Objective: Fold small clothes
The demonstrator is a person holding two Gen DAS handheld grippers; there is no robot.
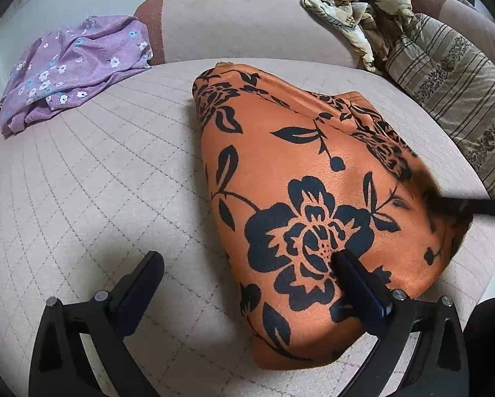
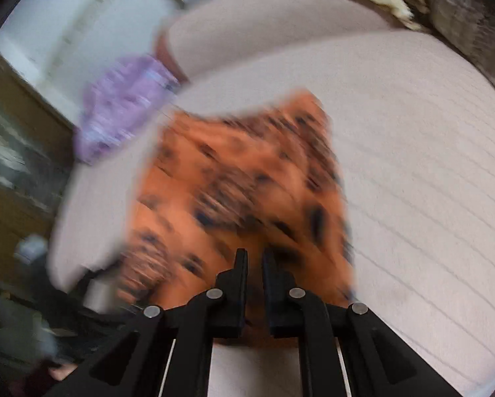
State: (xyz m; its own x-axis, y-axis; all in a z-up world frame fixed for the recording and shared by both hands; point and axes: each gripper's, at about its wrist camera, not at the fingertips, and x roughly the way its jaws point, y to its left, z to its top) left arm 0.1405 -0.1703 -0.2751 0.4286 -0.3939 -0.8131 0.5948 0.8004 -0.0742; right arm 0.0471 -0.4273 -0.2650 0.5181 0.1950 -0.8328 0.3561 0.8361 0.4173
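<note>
An orange garment with a black flower print [image 1: 300,198] lies on the quilted beige cushion [image 1: 98,182], partly folded, its right edge lifted. My left gripper [image 1: 247,261] is open just above the cloth; its right finger [image 1: 356,281] rests on the garment and its left finger [image 1: 141,284] is over bare cushion. In the blurred right wrist view my right gripper [image 2: 254,258] is nearly closed on the near edge of the orange garment [image 2: 234,192] and holds it up.
A purple flowered garment [image 1: 75,66] lies crumpled at the cushion's far left, also in the right wrist view [image 2: 121,106]. A crumpled cream patterned cloth [image 1: 356,6] and a striped pillow [image 1: 452,82] lie at the back right. The sofa backrest [image 1: 240,26] stands behind.
</note>
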